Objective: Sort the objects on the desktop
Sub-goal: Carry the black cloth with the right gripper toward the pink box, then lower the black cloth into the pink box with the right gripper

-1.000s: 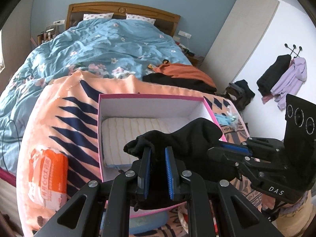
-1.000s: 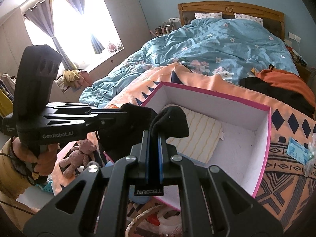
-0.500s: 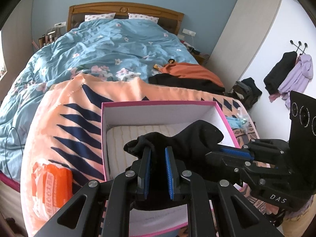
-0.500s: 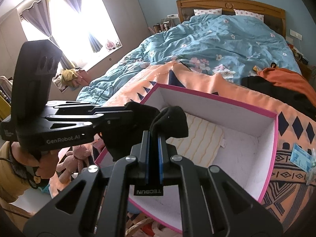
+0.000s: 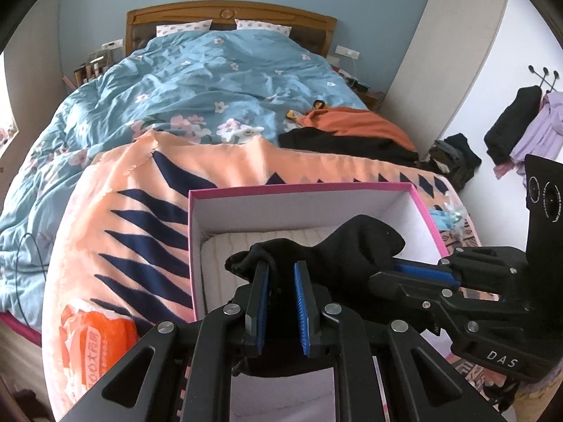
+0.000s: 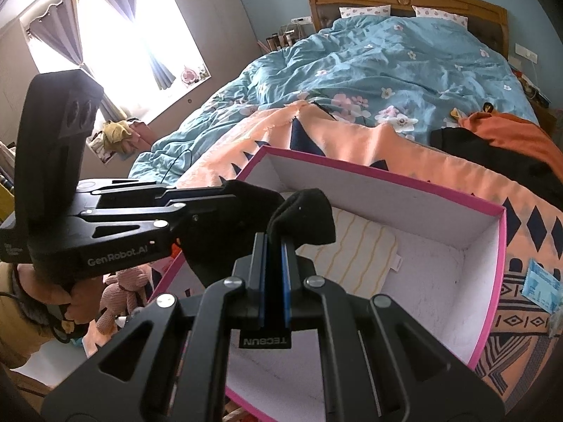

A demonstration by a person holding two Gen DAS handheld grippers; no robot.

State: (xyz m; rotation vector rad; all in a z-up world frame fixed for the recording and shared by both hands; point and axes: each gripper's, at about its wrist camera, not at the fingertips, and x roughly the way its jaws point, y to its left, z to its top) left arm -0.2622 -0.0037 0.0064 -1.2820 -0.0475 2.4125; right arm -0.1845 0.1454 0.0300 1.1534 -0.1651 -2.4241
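Black sock [image 5: 337, 253] is hanging over the pink box [image 6: 492, 267], both hand-held grippers pinching it; uneven release is risking snagging on the rim.

We see a sock [image 5: 346, 246] of matt black knit cloth, soft and a little fuzzy. The left gripper [image 5: 281, 270] is matt black plastic with bright metal screw heads, and its fingers [image 5: 302, 302] carry ribbed blue rubbery pads; the right gripper [image 6: 272, 242] looks the same. The box [image 6: 380, 176] seems to be cardboard, with glossy pink edges and a dull white, faintly grainy inside. In it lies a folded cloth [image 6: 355, 246], cream with yellow stripes and a ribbed weave. The blanket [image 5: 116, 211] under the box is soft, fleecy orange cloth. The packet [image 5: 95, 344] is shiny, crinkled orange plastic. The headboard [image 5: 228, 14] is smooth varnished wood.
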